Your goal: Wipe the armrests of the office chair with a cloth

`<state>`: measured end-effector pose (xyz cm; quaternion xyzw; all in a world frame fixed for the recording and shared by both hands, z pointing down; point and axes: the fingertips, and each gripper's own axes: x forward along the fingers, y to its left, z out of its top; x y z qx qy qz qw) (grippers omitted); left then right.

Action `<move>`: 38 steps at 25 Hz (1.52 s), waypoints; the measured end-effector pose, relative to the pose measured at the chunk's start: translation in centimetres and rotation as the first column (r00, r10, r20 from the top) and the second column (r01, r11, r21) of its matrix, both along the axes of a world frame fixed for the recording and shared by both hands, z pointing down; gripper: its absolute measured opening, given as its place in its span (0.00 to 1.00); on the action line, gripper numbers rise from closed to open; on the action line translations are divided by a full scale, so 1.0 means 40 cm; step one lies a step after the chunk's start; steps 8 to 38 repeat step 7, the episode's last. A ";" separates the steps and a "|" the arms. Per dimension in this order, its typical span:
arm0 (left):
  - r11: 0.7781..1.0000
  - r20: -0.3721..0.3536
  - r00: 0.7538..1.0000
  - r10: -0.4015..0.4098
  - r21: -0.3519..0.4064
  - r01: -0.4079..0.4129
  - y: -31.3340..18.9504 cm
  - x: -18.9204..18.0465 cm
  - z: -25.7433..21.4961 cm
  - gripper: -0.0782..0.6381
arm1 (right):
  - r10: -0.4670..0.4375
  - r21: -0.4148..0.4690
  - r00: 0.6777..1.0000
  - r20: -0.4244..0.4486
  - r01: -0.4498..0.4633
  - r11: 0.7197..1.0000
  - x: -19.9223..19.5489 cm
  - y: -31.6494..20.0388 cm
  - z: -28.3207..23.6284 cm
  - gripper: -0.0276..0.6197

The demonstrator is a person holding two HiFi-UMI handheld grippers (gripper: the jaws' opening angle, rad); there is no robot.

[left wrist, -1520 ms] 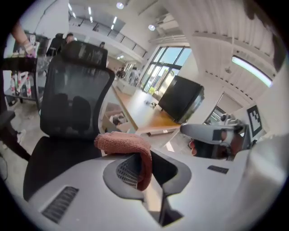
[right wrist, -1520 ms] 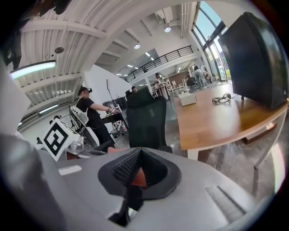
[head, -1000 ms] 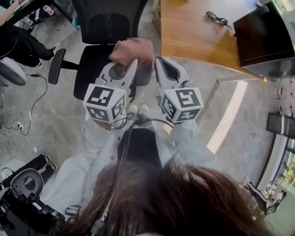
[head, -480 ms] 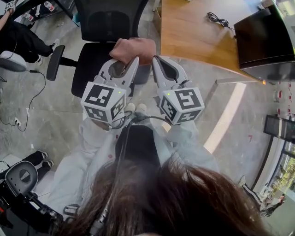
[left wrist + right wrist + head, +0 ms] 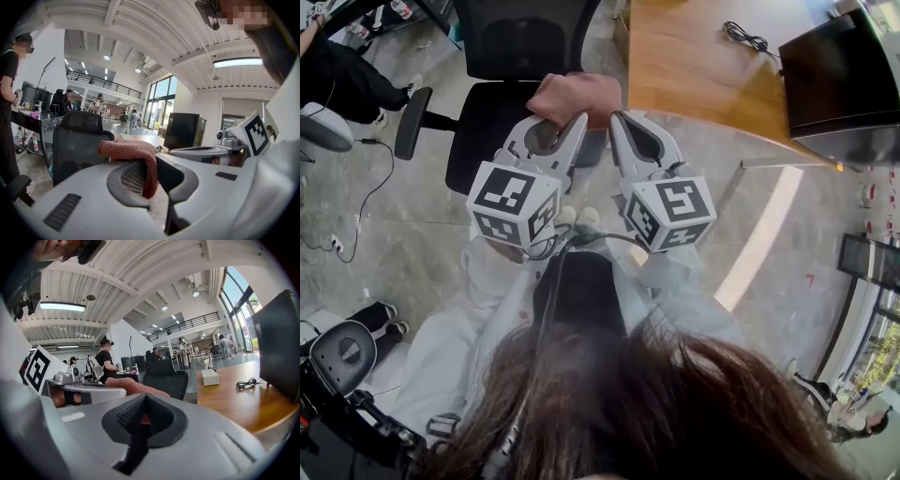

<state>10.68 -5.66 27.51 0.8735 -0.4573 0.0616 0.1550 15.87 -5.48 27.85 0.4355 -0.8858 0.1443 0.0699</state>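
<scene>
- The pink cloth (image 5: pixel 574 97) is bunched over the chair's (image 5: pixel 502 56) seat edge, on the side toward the wooden surface (image 5: pixel 694 66).
- The left tool (image 5: pixel 565 124) is clamped on the cloth; in its own view a fold hangs down between the jaws and drapes over one of them.
- The right tool (image 5: pixel 616 122) is just beside it, jaws pressed together with nothing in them, tips close to the cloth.
- The chair's far armrest (image 5: pixel 408 122) sticks out bare on the other side.
- Beyond the chair, the surface carries a coiled cable (image 5: pixel 742 37) and a black monitor (image 5: pixel 839 75).
</scene>
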 end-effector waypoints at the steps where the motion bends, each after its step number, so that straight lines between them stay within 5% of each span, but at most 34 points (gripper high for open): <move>1: 1.000 0.002 1.000 0.002 -0.001 -0.002 0.001 0.002 0.002 0.17 | -0.001 0.000 1.000 0.001 0.001 1.000 -0.001 0.001 0.001 0.04; 38: 1.000 0.006 1.000 0.005 -0.008 -0.005 0.002 0.006 0.010 0.17 | -0.008 -0.002 1.000 0.008 0.008 1.000 -0.001 0.004 0.004 0.04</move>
